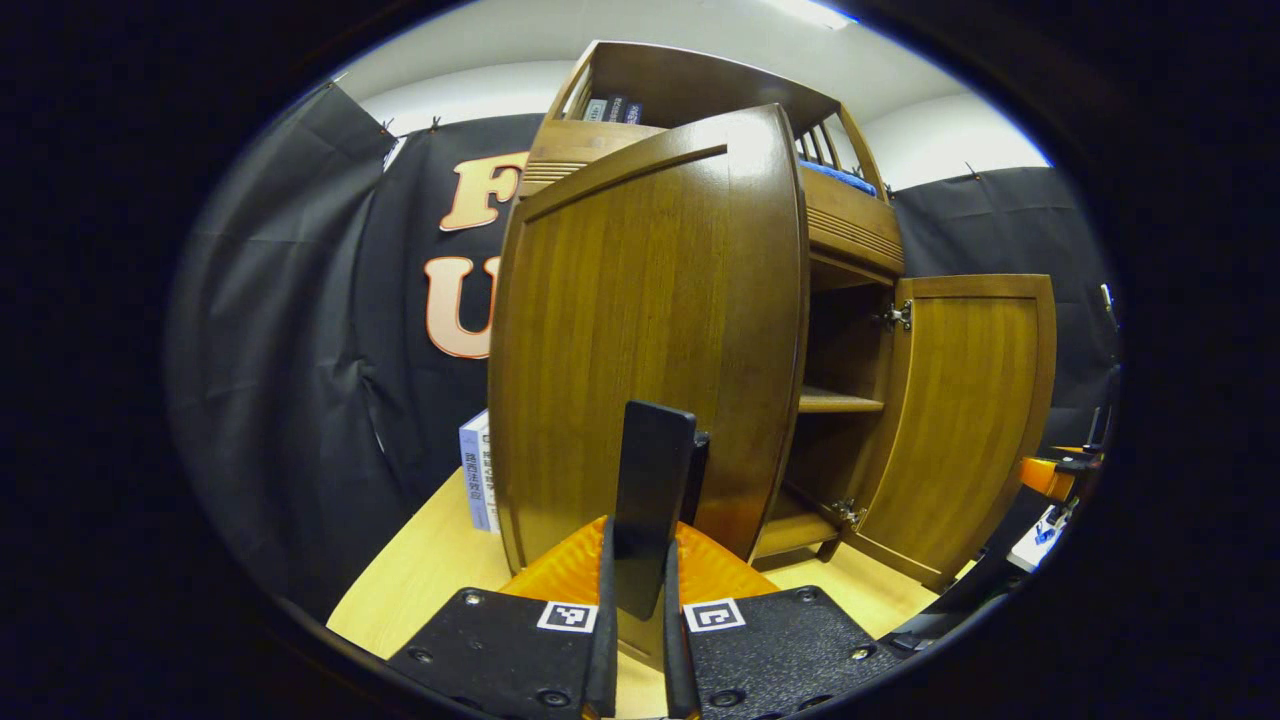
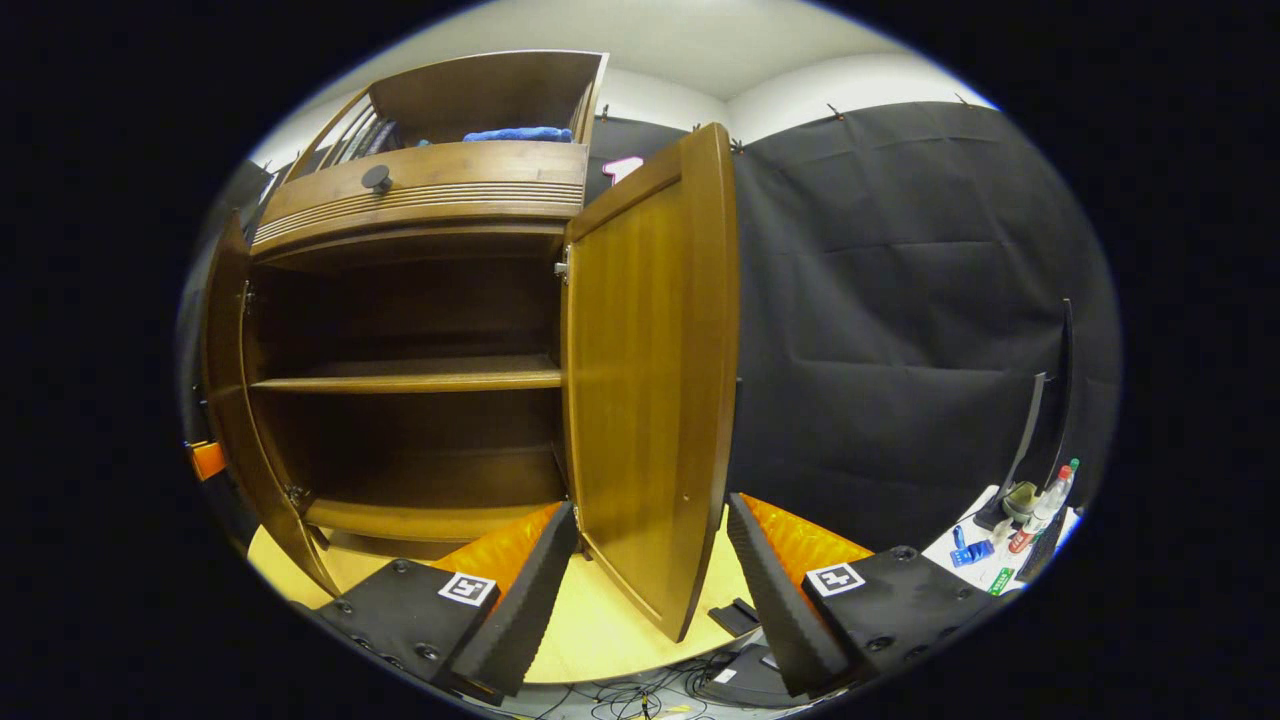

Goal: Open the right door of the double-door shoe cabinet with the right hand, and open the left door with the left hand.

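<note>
The left gripper view sits low and very close behind the open left door (image 1: 650, 330), facing its outer face. The right gripper view looks from beside the open right door (image 2: 650, 380) into the shoe cabinet (image 2: 400, 370). Both share the shelf (image 1: 838, 402).

Your right claw (image 2: 650, 585) stands wide open, its two fingers either side of the lower edge of the right door (image 2: 650, 380), apparently not touching it. That door is swung out edge-on toward you. The left door (image 2: 235, 400) is open too, baring the cabinet's shelf (image 2: 410, 375). A blue cloth (image 2: 518, 133) lies on top.
</note>
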A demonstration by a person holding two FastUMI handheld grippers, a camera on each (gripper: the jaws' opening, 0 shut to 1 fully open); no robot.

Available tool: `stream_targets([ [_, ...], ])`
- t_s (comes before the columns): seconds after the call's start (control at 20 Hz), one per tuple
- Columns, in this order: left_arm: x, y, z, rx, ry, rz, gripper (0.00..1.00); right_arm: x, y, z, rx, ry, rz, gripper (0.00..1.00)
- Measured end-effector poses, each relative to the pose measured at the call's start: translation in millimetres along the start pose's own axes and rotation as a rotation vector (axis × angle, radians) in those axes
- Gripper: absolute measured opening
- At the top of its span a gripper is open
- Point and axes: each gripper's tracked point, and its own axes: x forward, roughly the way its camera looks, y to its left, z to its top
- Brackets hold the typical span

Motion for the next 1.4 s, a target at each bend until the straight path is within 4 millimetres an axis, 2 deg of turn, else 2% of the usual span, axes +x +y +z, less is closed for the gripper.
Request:
stream_targets([
  [0.1, -8, 9, 0, 0.006, 0.001, 0.016, 0.19, 0, 6, 0, -0.005, 0.001, 0.013, 0.89],
  [0.2, -15, 17, 0, 0.02, 0.002, 0.031, 0.14, -1, 13, -1, -0.004, 0.004, 0.026, 0.89],
  [0.55, -31, 54, 3, -0.003, 0.002, 0.103, 0.08, 0, 36, -1, -0.016, 0.002, 0.073, 0.89],
  [0.75, -38, 65, 3, 0.016, 0.01, 0.132, 0.06, 1, 48, 0, -0.017, -0.001, 0.101, 0.89],
  [1.2, -49, 91, 4, -0.015, 0.026, 0.169, 0.06, 2, 56, -1, -0.02, 0.005, 0.129, 0.93],
  [1.4, -55, 102, 4, -0.028, 0.031, 0.209, 0.03, 3, 58, 0, -0.023, 0.001, 0.139, 0.93],
])
